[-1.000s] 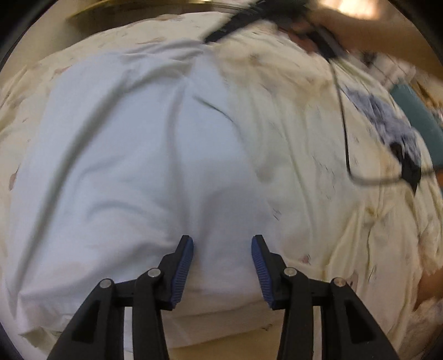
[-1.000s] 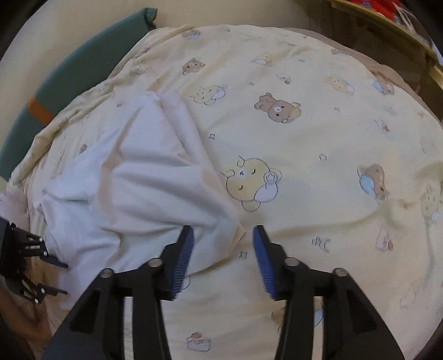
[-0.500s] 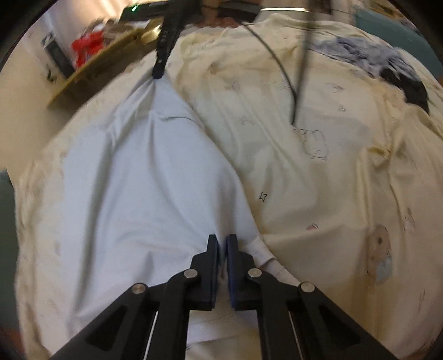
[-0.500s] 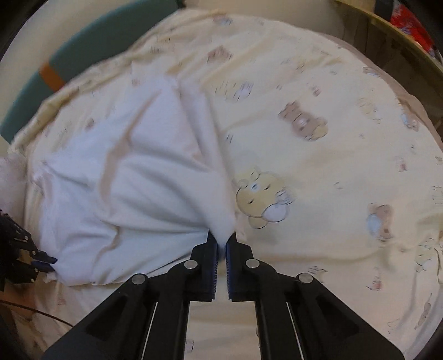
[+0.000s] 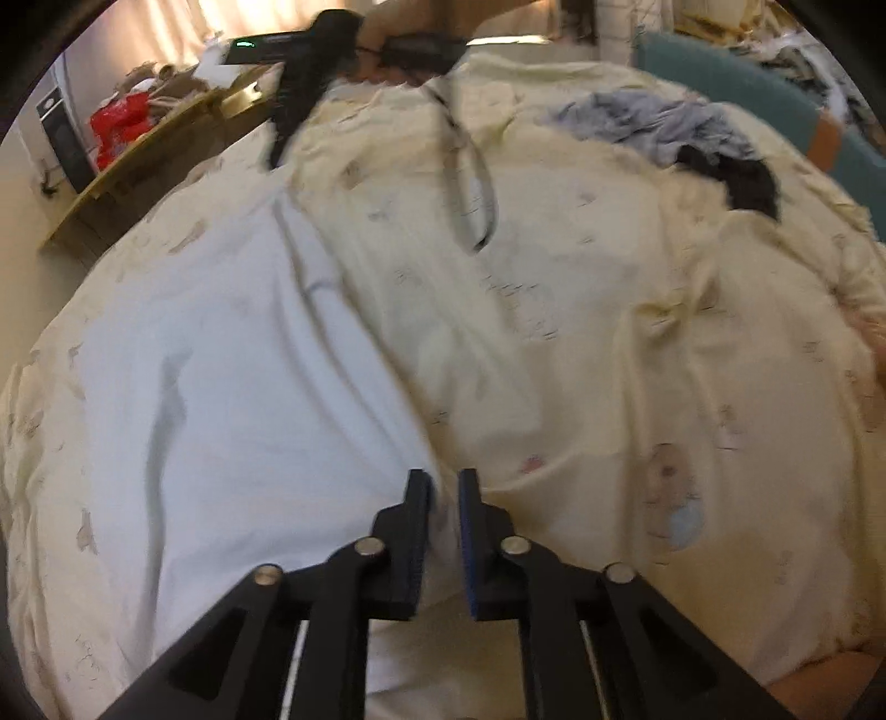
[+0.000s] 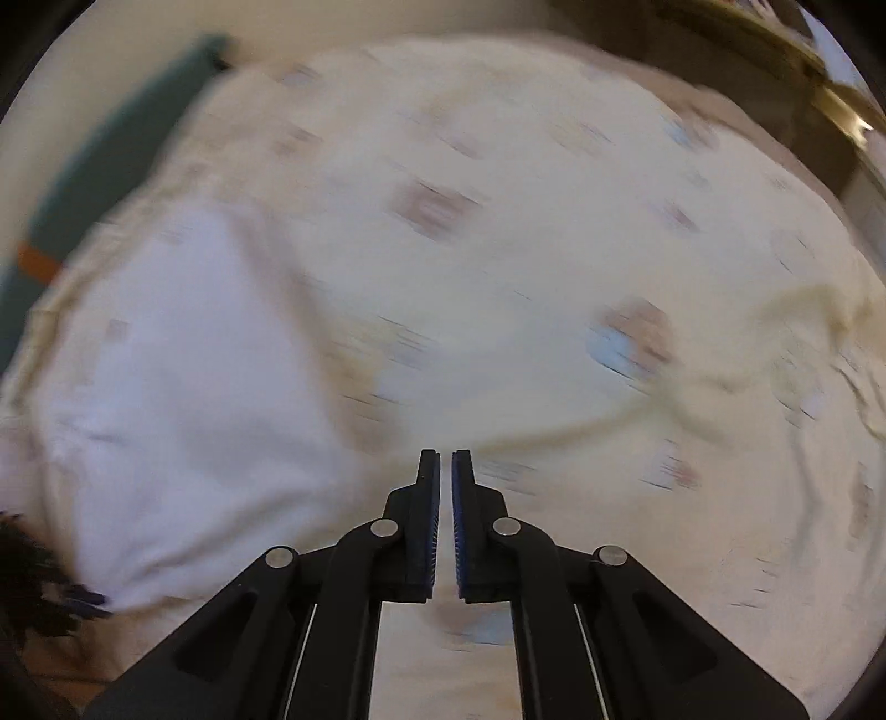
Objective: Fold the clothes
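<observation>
A white garment [image 5: 221, 387] lies spread on the cream cartoon-print bedsheet [image 5: 609, 332]. My left gripper [image 5: 443, 482] is shut on its near corner, jaws a little apart with white cloth between them. At the far end the garment narrows to a point at the tip of my right gripper [image 5: 274, 160], held by a person's hand [image 5: 398, 22]. The right wrist view is blurred. There the right gripper [image 6: 446, 457] is shut with pale cloth in its thin gap, the garment [image 6: 183, 387] lies to its left, and the left gripper [image 6: 77, 598] is at the garment's far corner.
A heap of blue-grey clothes [image 5: 653, 127] with a black piece [image 5: 736, 177] lies at the far right of the bed. A teal headboard [image 5: 747, 94] borders that side. A wooden shelf [image 5: 138, 166] with a red item [image 5: 122, 127] stands far left. A dark cable [image 5: 470, 183] hangs over the sheet.
Both grippers went from open to shut on opposite corners of the garment. Since then the right wrist view has swung and blurred, and the left jaws stand slightly wider.
</observation>
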A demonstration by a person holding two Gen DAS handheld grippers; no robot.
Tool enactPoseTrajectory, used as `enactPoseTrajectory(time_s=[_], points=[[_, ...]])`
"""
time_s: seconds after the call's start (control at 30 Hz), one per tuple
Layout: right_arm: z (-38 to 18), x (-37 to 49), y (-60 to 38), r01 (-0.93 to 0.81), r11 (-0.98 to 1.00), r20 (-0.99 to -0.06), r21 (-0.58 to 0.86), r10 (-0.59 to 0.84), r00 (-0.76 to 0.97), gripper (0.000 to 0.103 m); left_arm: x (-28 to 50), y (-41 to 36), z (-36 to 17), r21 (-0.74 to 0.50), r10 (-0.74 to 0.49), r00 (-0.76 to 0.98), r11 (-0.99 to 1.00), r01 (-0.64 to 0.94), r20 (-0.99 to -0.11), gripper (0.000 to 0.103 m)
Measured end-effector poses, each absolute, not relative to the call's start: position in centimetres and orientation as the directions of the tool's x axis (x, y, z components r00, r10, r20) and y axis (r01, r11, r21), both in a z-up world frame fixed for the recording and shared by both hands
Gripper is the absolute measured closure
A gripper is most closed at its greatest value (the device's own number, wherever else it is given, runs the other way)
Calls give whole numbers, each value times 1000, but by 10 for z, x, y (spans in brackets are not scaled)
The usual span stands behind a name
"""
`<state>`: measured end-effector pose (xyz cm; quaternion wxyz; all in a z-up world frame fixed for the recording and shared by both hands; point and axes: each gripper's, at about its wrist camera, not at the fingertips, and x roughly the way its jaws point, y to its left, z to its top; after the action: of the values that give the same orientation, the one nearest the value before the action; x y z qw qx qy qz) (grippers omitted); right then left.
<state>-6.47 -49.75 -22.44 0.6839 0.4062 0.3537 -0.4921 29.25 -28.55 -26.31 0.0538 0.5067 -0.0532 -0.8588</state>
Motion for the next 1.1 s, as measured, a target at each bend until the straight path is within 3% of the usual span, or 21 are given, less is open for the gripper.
enactPoseTrajectory(time_s=[0.17, 0.27, 0.3, 0.33, 0.37, 0.43, 0.57, 0.6, 0.63, 0.67, 0.7, 0.73, 0.87, 1.1], points=[[-230, 14, -488, 905, 358, -884, 230, -313, 348, 95, 285, -279, -252, 176, -167, -512, -984, 31, -843, 89], [-244, 17, -473, 912, 312, -882, 268, -301, 362, 95, 285, -286, -232, 187, -206, -574, -978, 94, -793, 88], [-248, 11, -464, 919, 265, -874, 291, -318, 368, 87, 285, -290, -229, 170, -209, -585, -978, 122, -784, 82], [-251, 6, -458, 923, 229, -867, 308, -332, 372, 72, 286, -291, -230, 164, -213, -579, -977, 136, -787, 77], [-256, 0, -450, 926, 193, -863, 324, -341, 373, 71, 283, -292, -234, 167, -221, -560, -975, 146, -798, 70], [-271, -5, -437, 929, 123, -868, 350, -330, 371, 61, 273, -285, -244, 220, -268, -524, -963, 153, -809, 70], [-298, -2, -426, 892, 17, -843, 451, -320, 432, 59, 229, -277, -275, 239, -285, -449, -958, 157, -847, 70], [-302, -2, -427, 878, 0, -829, 478, -329, 452, 59, 226, -273, -280, 272, -308, -443, -951, 145, -842, 83], [-306, -2, -429, 863, -14, -814, 506, -341, 471, 59, 222, -270, -285, 310, -331, -425, -943, 120, -842, 101], [-305, -4, -430, 858, -25, -805, 513, -361, 471, 61, 220, -271, -286, 320, -335, -415, -941, 108, -846, 101], [-303, -6, -430, 855, -35, -797, 518, -383, 467, 77, 221, -274, -284, 320, -336, -417, -941, 110, -844, 102], [-301, -8, -431, 851, -44, -789, 523, -404, 463, 100, 223, -275, -281, 324, -339, -420, -940, 110, -842, 102], [-292, -9, -425, 867, -30, -801, 497, -400, 445, 100, 233, -268, -263, 370, -364, -450, -926, 78, -816, 102], [-289, -55, -402, 907, -131, -863, 399, -387, 324, 103, 237, -268, -267, 266, -263, -457, -962, 60, -850, 101]])
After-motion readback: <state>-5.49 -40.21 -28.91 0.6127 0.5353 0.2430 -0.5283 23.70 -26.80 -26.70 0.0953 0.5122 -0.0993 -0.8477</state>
